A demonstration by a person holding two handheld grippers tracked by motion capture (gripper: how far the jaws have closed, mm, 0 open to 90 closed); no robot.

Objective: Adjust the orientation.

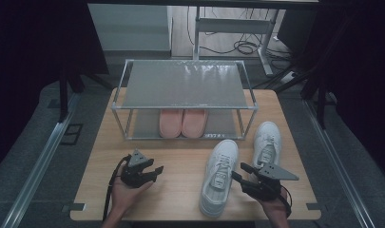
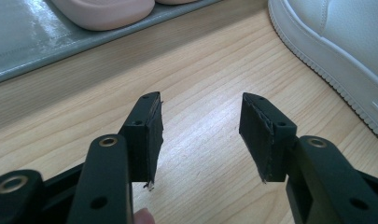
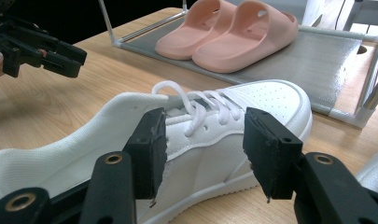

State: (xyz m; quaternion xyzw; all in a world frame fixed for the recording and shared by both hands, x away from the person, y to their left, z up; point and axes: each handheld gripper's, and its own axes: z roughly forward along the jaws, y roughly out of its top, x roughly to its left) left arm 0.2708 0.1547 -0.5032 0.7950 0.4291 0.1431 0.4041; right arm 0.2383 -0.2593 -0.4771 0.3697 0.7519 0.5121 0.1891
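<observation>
Two white lace-up sneakers lie on the wooden table [image 1: 180, 161]; one [image 1: 219, 175] is in the middle right, the other [image 1: 267, 142] is farther right. My right gripper [image 1: 237, 171] is open just beside the nearer sneaker's right flank. In the right gripper view that sneaker [image 3: 270, 100] lies across and just beyond the open gripper [image 3: 203, 151], untouched by the pads. My left gripper [image 1: 157, 172] is open over bare wood at the left, pointing right. Nothing is between its fingers [image 2: 200, 135], and the sneaker's toe [image 2: 345, 42] shows at upper right.
A two-tier metal shoe rack [image 1: 185, 83] stands at the back of the table. A pair of pink slippers [image 1: 183, 122] sits on its lower shelf [image 2: 18, 42], also seen as pink slippers [image 3: 233, 32] beyond the sneaker. Dark floor surrounds the table.
</observation>
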